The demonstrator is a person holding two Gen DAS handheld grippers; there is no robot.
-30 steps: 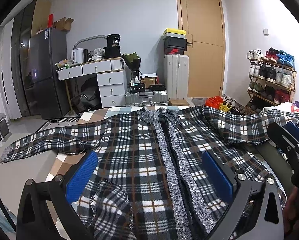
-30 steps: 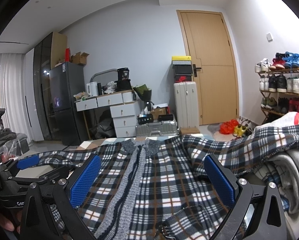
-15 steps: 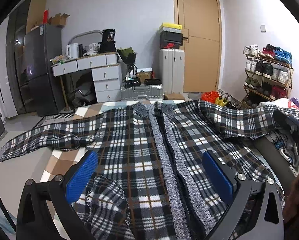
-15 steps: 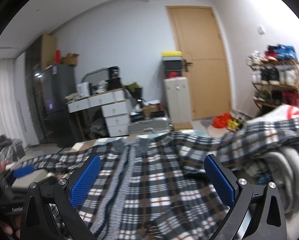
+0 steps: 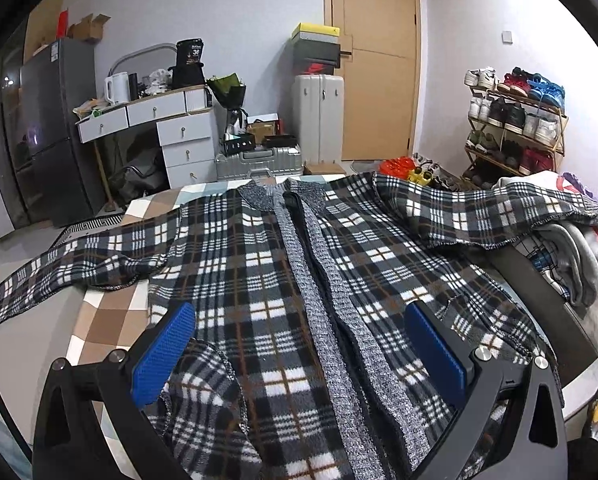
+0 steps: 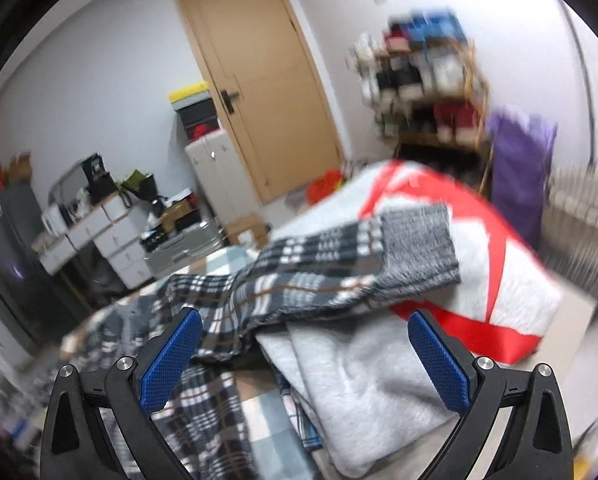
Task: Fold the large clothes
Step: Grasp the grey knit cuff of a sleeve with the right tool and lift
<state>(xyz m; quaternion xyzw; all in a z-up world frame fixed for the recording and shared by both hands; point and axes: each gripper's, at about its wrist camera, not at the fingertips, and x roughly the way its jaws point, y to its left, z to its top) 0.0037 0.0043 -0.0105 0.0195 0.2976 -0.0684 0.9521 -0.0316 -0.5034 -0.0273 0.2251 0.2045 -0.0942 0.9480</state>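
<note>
While wide open, both tools [image 5: 299, 354] [image 6: 305, 354] hold nothing.

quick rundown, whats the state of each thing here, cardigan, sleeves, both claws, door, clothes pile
plaid cardigan: spread flat, front up, unfolded
its left sleeve: stretched out sideways
its right sleeve: draped over the clothes pile
clothes pile: heaped beside the cardigan
left claw: open, empty, over the hem
right claw: open, empty, facing the pile
door: closed
</note>
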